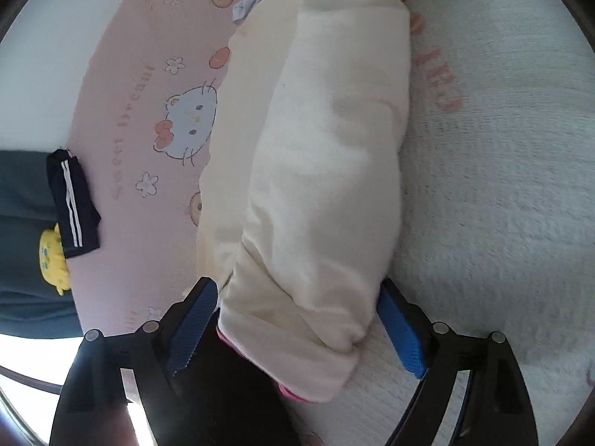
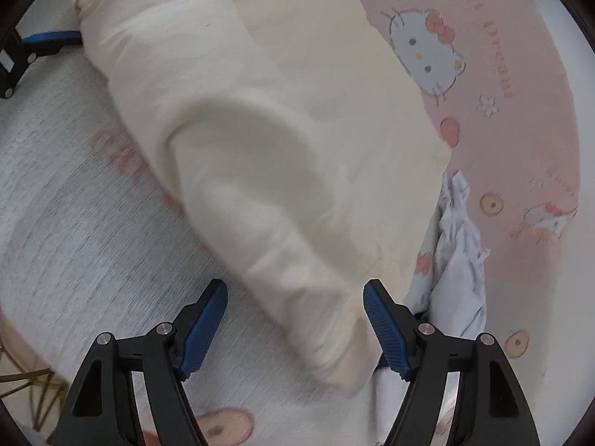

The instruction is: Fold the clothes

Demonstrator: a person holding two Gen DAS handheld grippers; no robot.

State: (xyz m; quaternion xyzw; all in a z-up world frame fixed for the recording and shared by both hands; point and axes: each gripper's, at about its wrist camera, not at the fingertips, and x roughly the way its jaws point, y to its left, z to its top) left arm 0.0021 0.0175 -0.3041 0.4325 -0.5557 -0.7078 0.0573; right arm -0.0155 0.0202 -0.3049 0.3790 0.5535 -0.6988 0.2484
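Note:
A cream garment [image 1: 319,156] lies folded into a long band across the bed. In the left wrist view one end of it, with a pink trim [image 1: 286,390], lies between the blue pads of my left gripper [image 1: 297,284], which stands open around it. In the right wrist view the other end of the cream garment [image 2: 267,141] lies between the wide-apart pads of my right gripper [image 2: 295,284], also open; the left pad is apart from the cloth. One blue finger [image 2: 52,37] of the left gripper shows at the garment's far end.
The bed has a pink sheet with cat prints [image 1: 148,111] and a white textured blanket [image 1: 502,186]. A pale lilac garment [image 2: 461,252] lies crumpled beside the cream one. A navy white-striped garment [image 1: 74,204] and a yellow item [image 1: 54,256] sit at the sheet's edge.

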